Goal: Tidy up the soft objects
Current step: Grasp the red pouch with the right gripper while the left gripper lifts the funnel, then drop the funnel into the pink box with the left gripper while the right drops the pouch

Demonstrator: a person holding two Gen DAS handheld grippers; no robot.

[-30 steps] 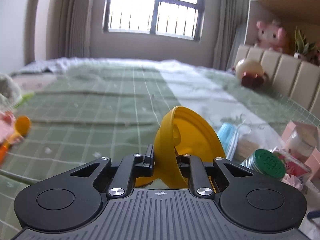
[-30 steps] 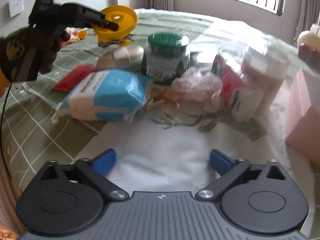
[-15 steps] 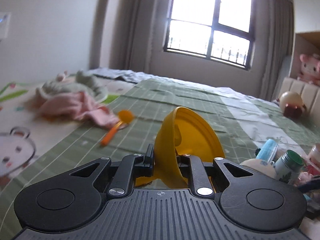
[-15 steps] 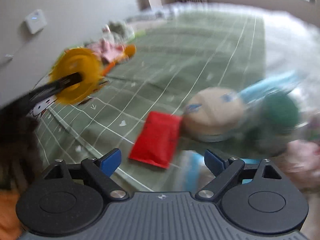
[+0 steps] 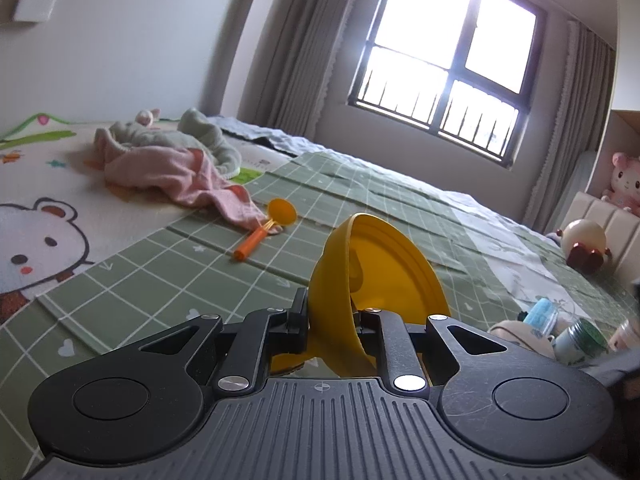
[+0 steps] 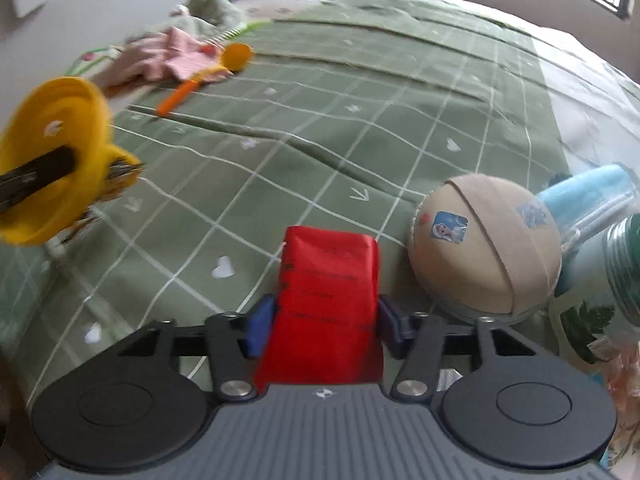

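My right gripper [image 6: 326, 330] just closing around the red packet [image 6: 326, 304] on the bed [image 6: 360, 120], pads at its sides, my left gripper [image 5: 332, 320] clamped on a yellow lid [image 5: 376, 276]

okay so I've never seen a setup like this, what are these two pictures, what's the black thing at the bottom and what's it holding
No robot here: a person carries a handheld two-finger tool in each hand, and each tool has a wide-angle camera looking along its fingers. The black shape at the bottom of each picture is that tool's body.

One picture is from the left tool, shut on a yellow bowl held on edge. The other is from the right tool, whose jaws have just been closing on a red packet on the green checked bedspread.

Nearby lie a beige ball, a pink cloth and an orange spoon.
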